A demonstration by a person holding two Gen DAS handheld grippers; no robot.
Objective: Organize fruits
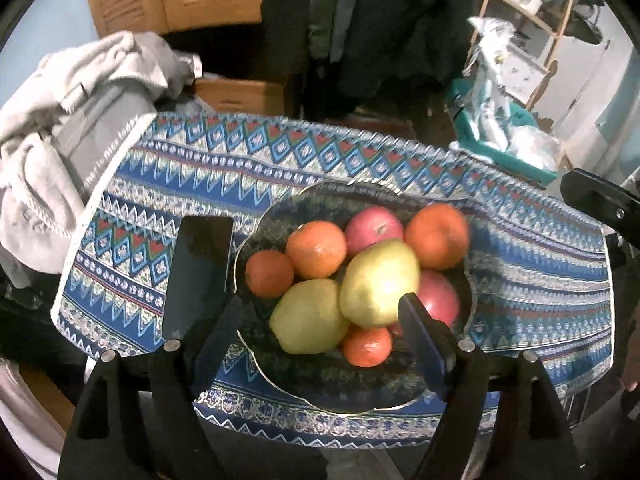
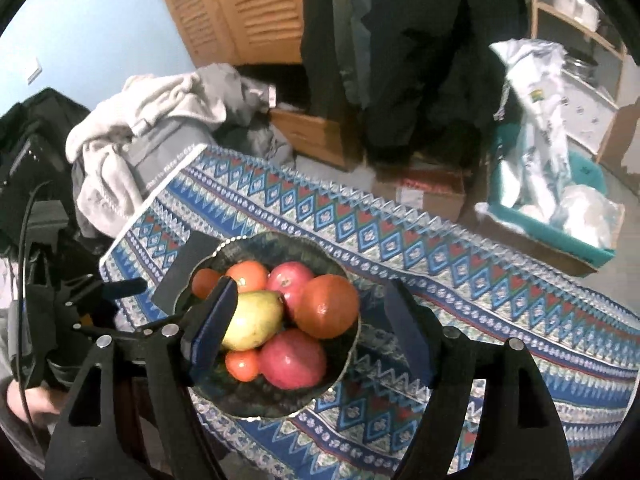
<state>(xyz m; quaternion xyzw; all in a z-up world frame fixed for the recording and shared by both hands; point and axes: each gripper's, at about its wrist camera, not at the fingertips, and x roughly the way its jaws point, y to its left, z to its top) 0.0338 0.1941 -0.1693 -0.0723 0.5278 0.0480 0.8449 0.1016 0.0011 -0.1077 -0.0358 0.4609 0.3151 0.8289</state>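
On surface, bowl (image 1: 360,392) heaped: four oranges (image 1: 316,249), two pears (image 1: 378,284), two apples (image 1: 374,226). Left gripper (image 1: 320,322) and right gripper (image 2: 310,330) spread above, gripping nothing.

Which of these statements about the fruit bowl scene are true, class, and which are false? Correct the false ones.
1. The dark scallop-rimmed bowl rests on a blue patterned tablecloth. True.
2. The right gripper grips a red apple. False: its fingers stand apart with nothing pressed between them, above the bowl.
3. Two yellow-green pears lie in the bowl. True.
4. A flat black phone lies inside the bowl. False: it lies on the cloth beside it.
5. The bowl holds only oranges. False: red apples and pears are there too.
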